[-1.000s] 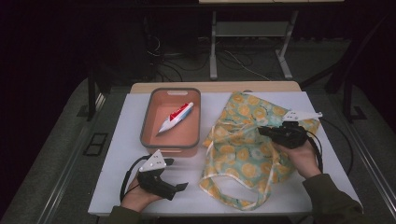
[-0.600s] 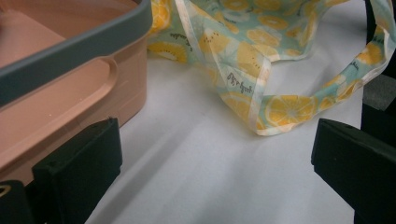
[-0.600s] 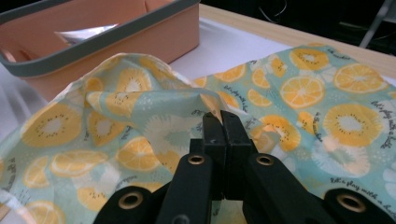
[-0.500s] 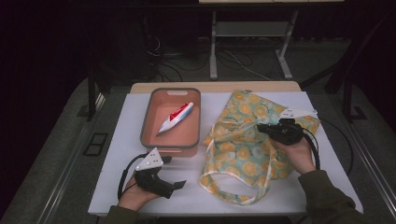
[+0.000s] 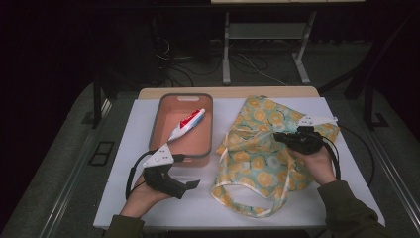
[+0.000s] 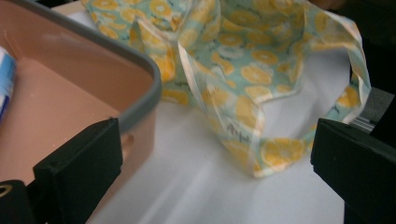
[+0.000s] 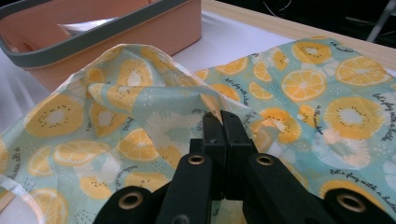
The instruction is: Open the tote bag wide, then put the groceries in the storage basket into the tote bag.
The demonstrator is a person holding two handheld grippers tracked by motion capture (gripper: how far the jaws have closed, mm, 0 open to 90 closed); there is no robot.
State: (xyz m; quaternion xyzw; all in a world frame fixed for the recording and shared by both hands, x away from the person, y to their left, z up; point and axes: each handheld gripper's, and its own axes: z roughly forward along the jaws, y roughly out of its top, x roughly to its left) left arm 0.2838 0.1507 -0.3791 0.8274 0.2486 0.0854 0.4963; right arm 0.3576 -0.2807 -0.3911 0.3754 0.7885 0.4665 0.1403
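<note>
A fabric bag (image 5: 262,158) printed with orange slices lies on the right half of the white table. My right gripper (image 5: 278,138) rests on its middle, shut on a raised fold of the bag's cloth (image 7: 205,100). A salmon bin (image 5: 181,96) with a grey rim stands left of the bag and holds a red and white tube (image 5: 187,124). My left gripper (image 5: 185,173) sits just in front of the bin, open, with nothing between its jaws. It points toward the bag's handle loop (image 6: 280,154). The bin's corner (image 6: 149,88) lies beside its left jaw.
The bag's long handle (image 5: 247,210) loops toward the table's front edge. Cables trail from both grippers across the tabletop. Bare white table (image 5: 133,124) lies left of the bin. A wooden strip (image 5: 228,92) edges the far side.
The right gripper stays shut on the bag and has barely shifted, with the cloth bunched a little more. The left gripper has edged slightly closer to the bin.
</note>
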